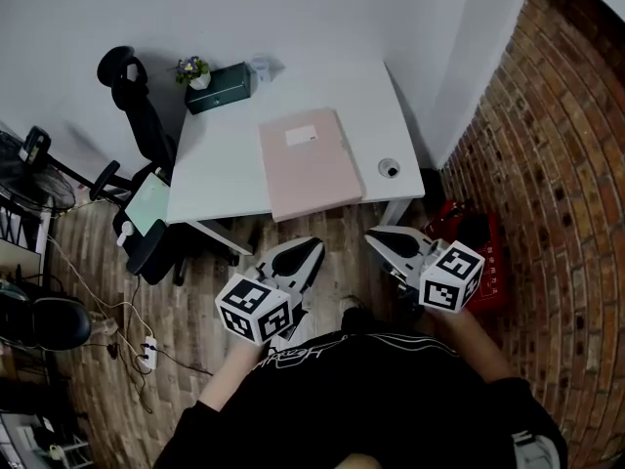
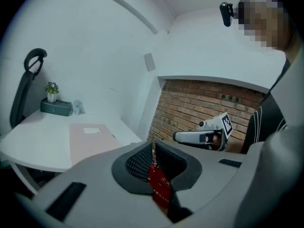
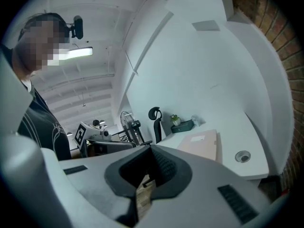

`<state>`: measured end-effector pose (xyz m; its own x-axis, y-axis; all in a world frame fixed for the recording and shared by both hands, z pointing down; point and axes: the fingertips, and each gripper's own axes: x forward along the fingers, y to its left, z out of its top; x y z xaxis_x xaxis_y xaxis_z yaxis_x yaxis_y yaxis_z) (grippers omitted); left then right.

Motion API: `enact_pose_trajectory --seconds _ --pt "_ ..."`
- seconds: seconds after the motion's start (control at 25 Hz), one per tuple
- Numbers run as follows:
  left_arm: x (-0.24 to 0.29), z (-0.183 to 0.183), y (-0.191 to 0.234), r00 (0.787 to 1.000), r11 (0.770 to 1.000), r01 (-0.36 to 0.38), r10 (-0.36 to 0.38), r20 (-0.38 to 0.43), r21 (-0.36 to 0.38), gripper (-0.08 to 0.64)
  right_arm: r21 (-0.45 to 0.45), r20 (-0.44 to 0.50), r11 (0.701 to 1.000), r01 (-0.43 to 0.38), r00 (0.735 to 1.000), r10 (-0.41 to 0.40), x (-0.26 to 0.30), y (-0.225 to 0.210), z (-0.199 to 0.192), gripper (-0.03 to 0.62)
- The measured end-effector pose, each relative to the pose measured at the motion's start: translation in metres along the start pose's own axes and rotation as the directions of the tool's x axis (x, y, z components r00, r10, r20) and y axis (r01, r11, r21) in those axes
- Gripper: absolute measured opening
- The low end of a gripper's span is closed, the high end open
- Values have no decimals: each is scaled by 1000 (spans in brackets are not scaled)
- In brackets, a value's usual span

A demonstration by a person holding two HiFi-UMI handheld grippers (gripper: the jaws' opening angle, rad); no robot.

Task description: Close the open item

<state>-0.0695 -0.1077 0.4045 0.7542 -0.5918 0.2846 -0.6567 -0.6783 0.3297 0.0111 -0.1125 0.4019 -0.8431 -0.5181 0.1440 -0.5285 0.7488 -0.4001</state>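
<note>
Pink folder: likely light, floppy; best pinched at near edge. Left gripper, right gripper: jaws together, empty.

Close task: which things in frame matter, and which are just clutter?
Job:
- pink folder, the likely target, though it lies flat and looks closed
- left claw and right claw, both shut and empty, short of the white desk

Lying about:
- green box
- small plant
- office chair
- fan
- power strip
</note>
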Motion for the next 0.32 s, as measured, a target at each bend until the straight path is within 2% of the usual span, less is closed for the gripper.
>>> enact_pose_trajectory --seconds 0.32 --pt "19 14 21 999 999 -41 41 -32 17 44 -1 28 1000 -14 999 14 8 -31 23 1"
